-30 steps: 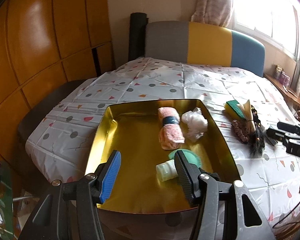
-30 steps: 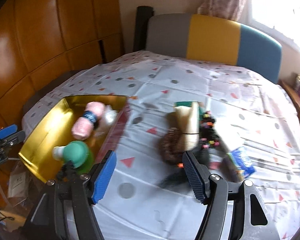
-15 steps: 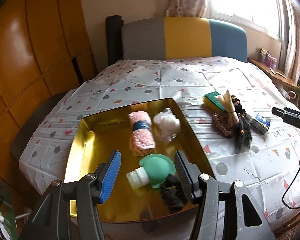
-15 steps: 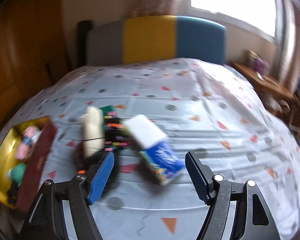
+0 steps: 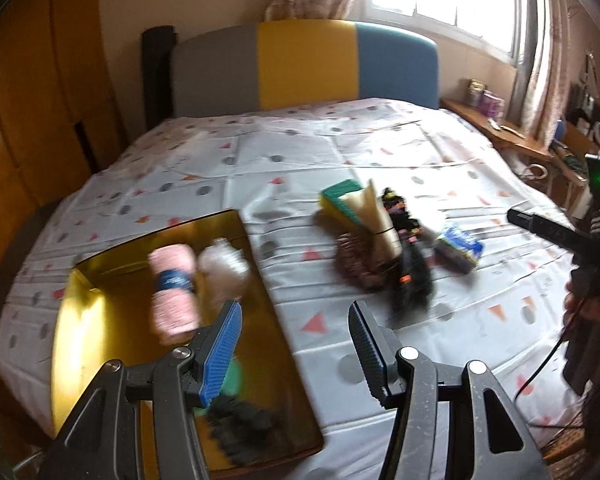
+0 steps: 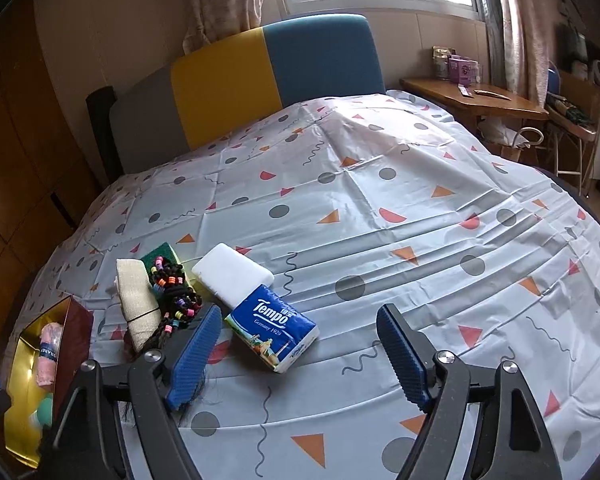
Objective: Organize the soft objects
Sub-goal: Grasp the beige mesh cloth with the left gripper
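My left gripper (image 5: 294,312) is open and empty over the right rim of the gold tray (image 5: 72,320). The tray holds a pink towel roll (image 5: 172,292), a white fluffy ball (image 5: 224,272), a green item (image 5: 234,376) and a black bundle (image 5: 240,420). My right gripper (image 6: 300,316) hovers with its jaws opening and nothing gripped. A blue Tempo tissue pack (image 6: 274,326) lies on the bed just beyond them, nearer the left finger. Beside the pack are a white block (image 6: 232,274), beaded black hair ties (image 6: 172,292), a beige roll (image 6: 138,304) and a green sponge (image 6: 162,254).
The patterned sheet (image 6: 380,220) covers the bed, with a grey, yellow and blue headboard (image 6: 260,76) behind. A wooden side table (image 6: 472,100) stands at the right. A brown scrunchie (image 5: 356,260) lies by the pile. A person's hand (image 5: 588,308) holds the right gripper.
The right gripper swung right, from beside the tray and the pile to the tissue pack, and its jaws widened. The left gripper moved right, from the tray's middle to its right rim.
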`<state>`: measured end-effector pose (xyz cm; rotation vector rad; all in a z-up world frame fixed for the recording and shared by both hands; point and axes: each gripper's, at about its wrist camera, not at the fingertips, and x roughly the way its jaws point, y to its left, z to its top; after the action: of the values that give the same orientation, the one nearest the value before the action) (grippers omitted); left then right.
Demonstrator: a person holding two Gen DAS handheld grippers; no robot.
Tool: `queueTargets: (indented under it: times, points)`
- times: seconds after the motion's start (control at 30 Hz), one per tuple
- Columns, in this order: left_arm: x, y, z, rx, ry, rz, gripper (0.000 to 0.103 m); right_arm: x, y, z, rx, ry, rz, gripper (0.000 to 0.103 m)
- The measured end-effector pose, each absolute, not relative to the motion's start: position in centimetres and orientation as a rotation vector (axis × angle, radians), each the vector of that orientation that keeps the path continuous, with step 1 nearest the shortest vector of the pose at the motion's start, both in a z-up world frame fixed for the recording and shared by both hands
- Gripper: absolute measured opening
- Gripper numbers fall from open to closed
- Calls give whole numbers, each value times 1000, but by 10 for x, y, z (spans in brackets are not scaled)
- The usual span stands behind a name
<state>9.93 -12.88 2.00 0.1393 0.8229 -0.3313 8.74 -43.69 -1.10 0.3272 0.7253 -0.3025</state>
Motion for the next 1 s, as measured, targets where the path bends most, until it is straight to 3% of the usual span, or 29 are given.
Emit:
queueTargets:
  times: [0.87,0.9,0.93,1.0]
  points:
    - [239,-253,-52,21,1014,-423,55,92,-442,-20,414,767,-270,82]
    - [244,-256,-57,25,1029,-422,51,93,-442,-21,410,769,-269,82]
    - [248,-258,-60,30,1032,-422,35,94,-441,-21,405,773,-268,82]
    - [248,-257,-64,11,1036,-455,30,95,-439,-22,390,775,-263,82]
